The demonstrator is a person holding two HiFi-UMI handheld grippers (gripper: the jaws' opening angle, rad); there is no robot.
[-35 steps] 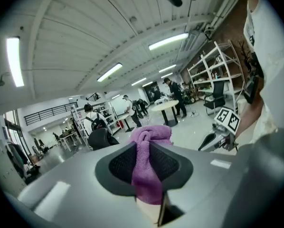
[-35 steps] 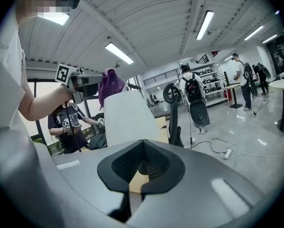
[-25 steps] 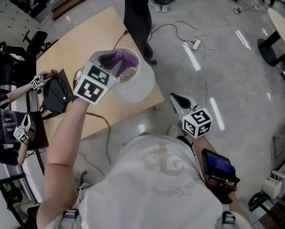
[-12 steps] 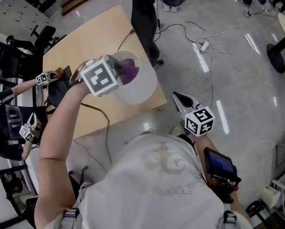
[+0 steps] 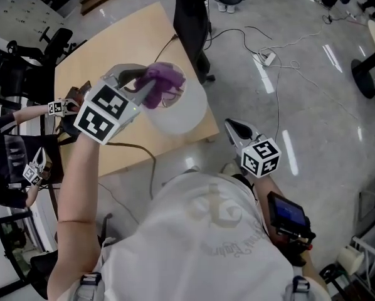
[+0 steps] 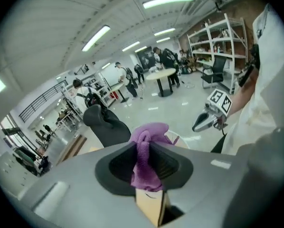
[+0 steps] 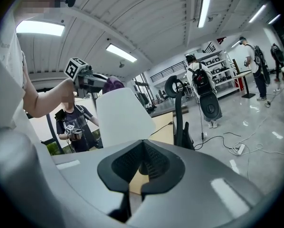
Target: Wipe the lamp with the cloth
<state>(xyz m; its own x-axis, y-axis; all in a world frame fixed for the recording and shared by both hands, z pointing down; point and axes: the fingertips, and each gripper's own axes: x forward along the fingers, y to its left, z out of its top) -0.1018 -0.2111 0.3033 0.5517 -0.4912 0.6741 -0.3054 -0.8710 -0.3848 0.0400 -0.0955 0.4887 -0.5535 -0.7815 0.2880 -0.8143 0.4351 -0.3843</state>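
The lamp's white shade point(image 5: 178, 111) stands on a tan table point(image 5: 106, 49). A purple cloth point(image 5: 163, 83) lies bunched on the shade's top rim, and my left gripper point(image 5: 151, 88) is shut on it. In the left gripper view the cloth point(image 6: 149, 156) hangs between the dark pads, with the shade's rim point(image 6: 176, 136) just beyond. My right gripper point(image 5: 235, 130) hovers to the right of the table, off the lamp, shut with nothing in it. The right gripper view shows the shade point(image 7: 123, 115) from the side, with the left gripper point(image 7: 97, 82) and the cloth point(image 7: 114, 83) at its top.
A black office chair point(image 5: 190, 17) stands at the table's far side. Another person point(image 5: 15, 162) with marker-cube grippers is at the left by the table. Cables and a power strip point(image 5: 267, 58) lie on the shiny floor to the right.
My left gripper has swung to the left and back along the shade's top rim with the cloth in it. The right gripper has hardly shifted.
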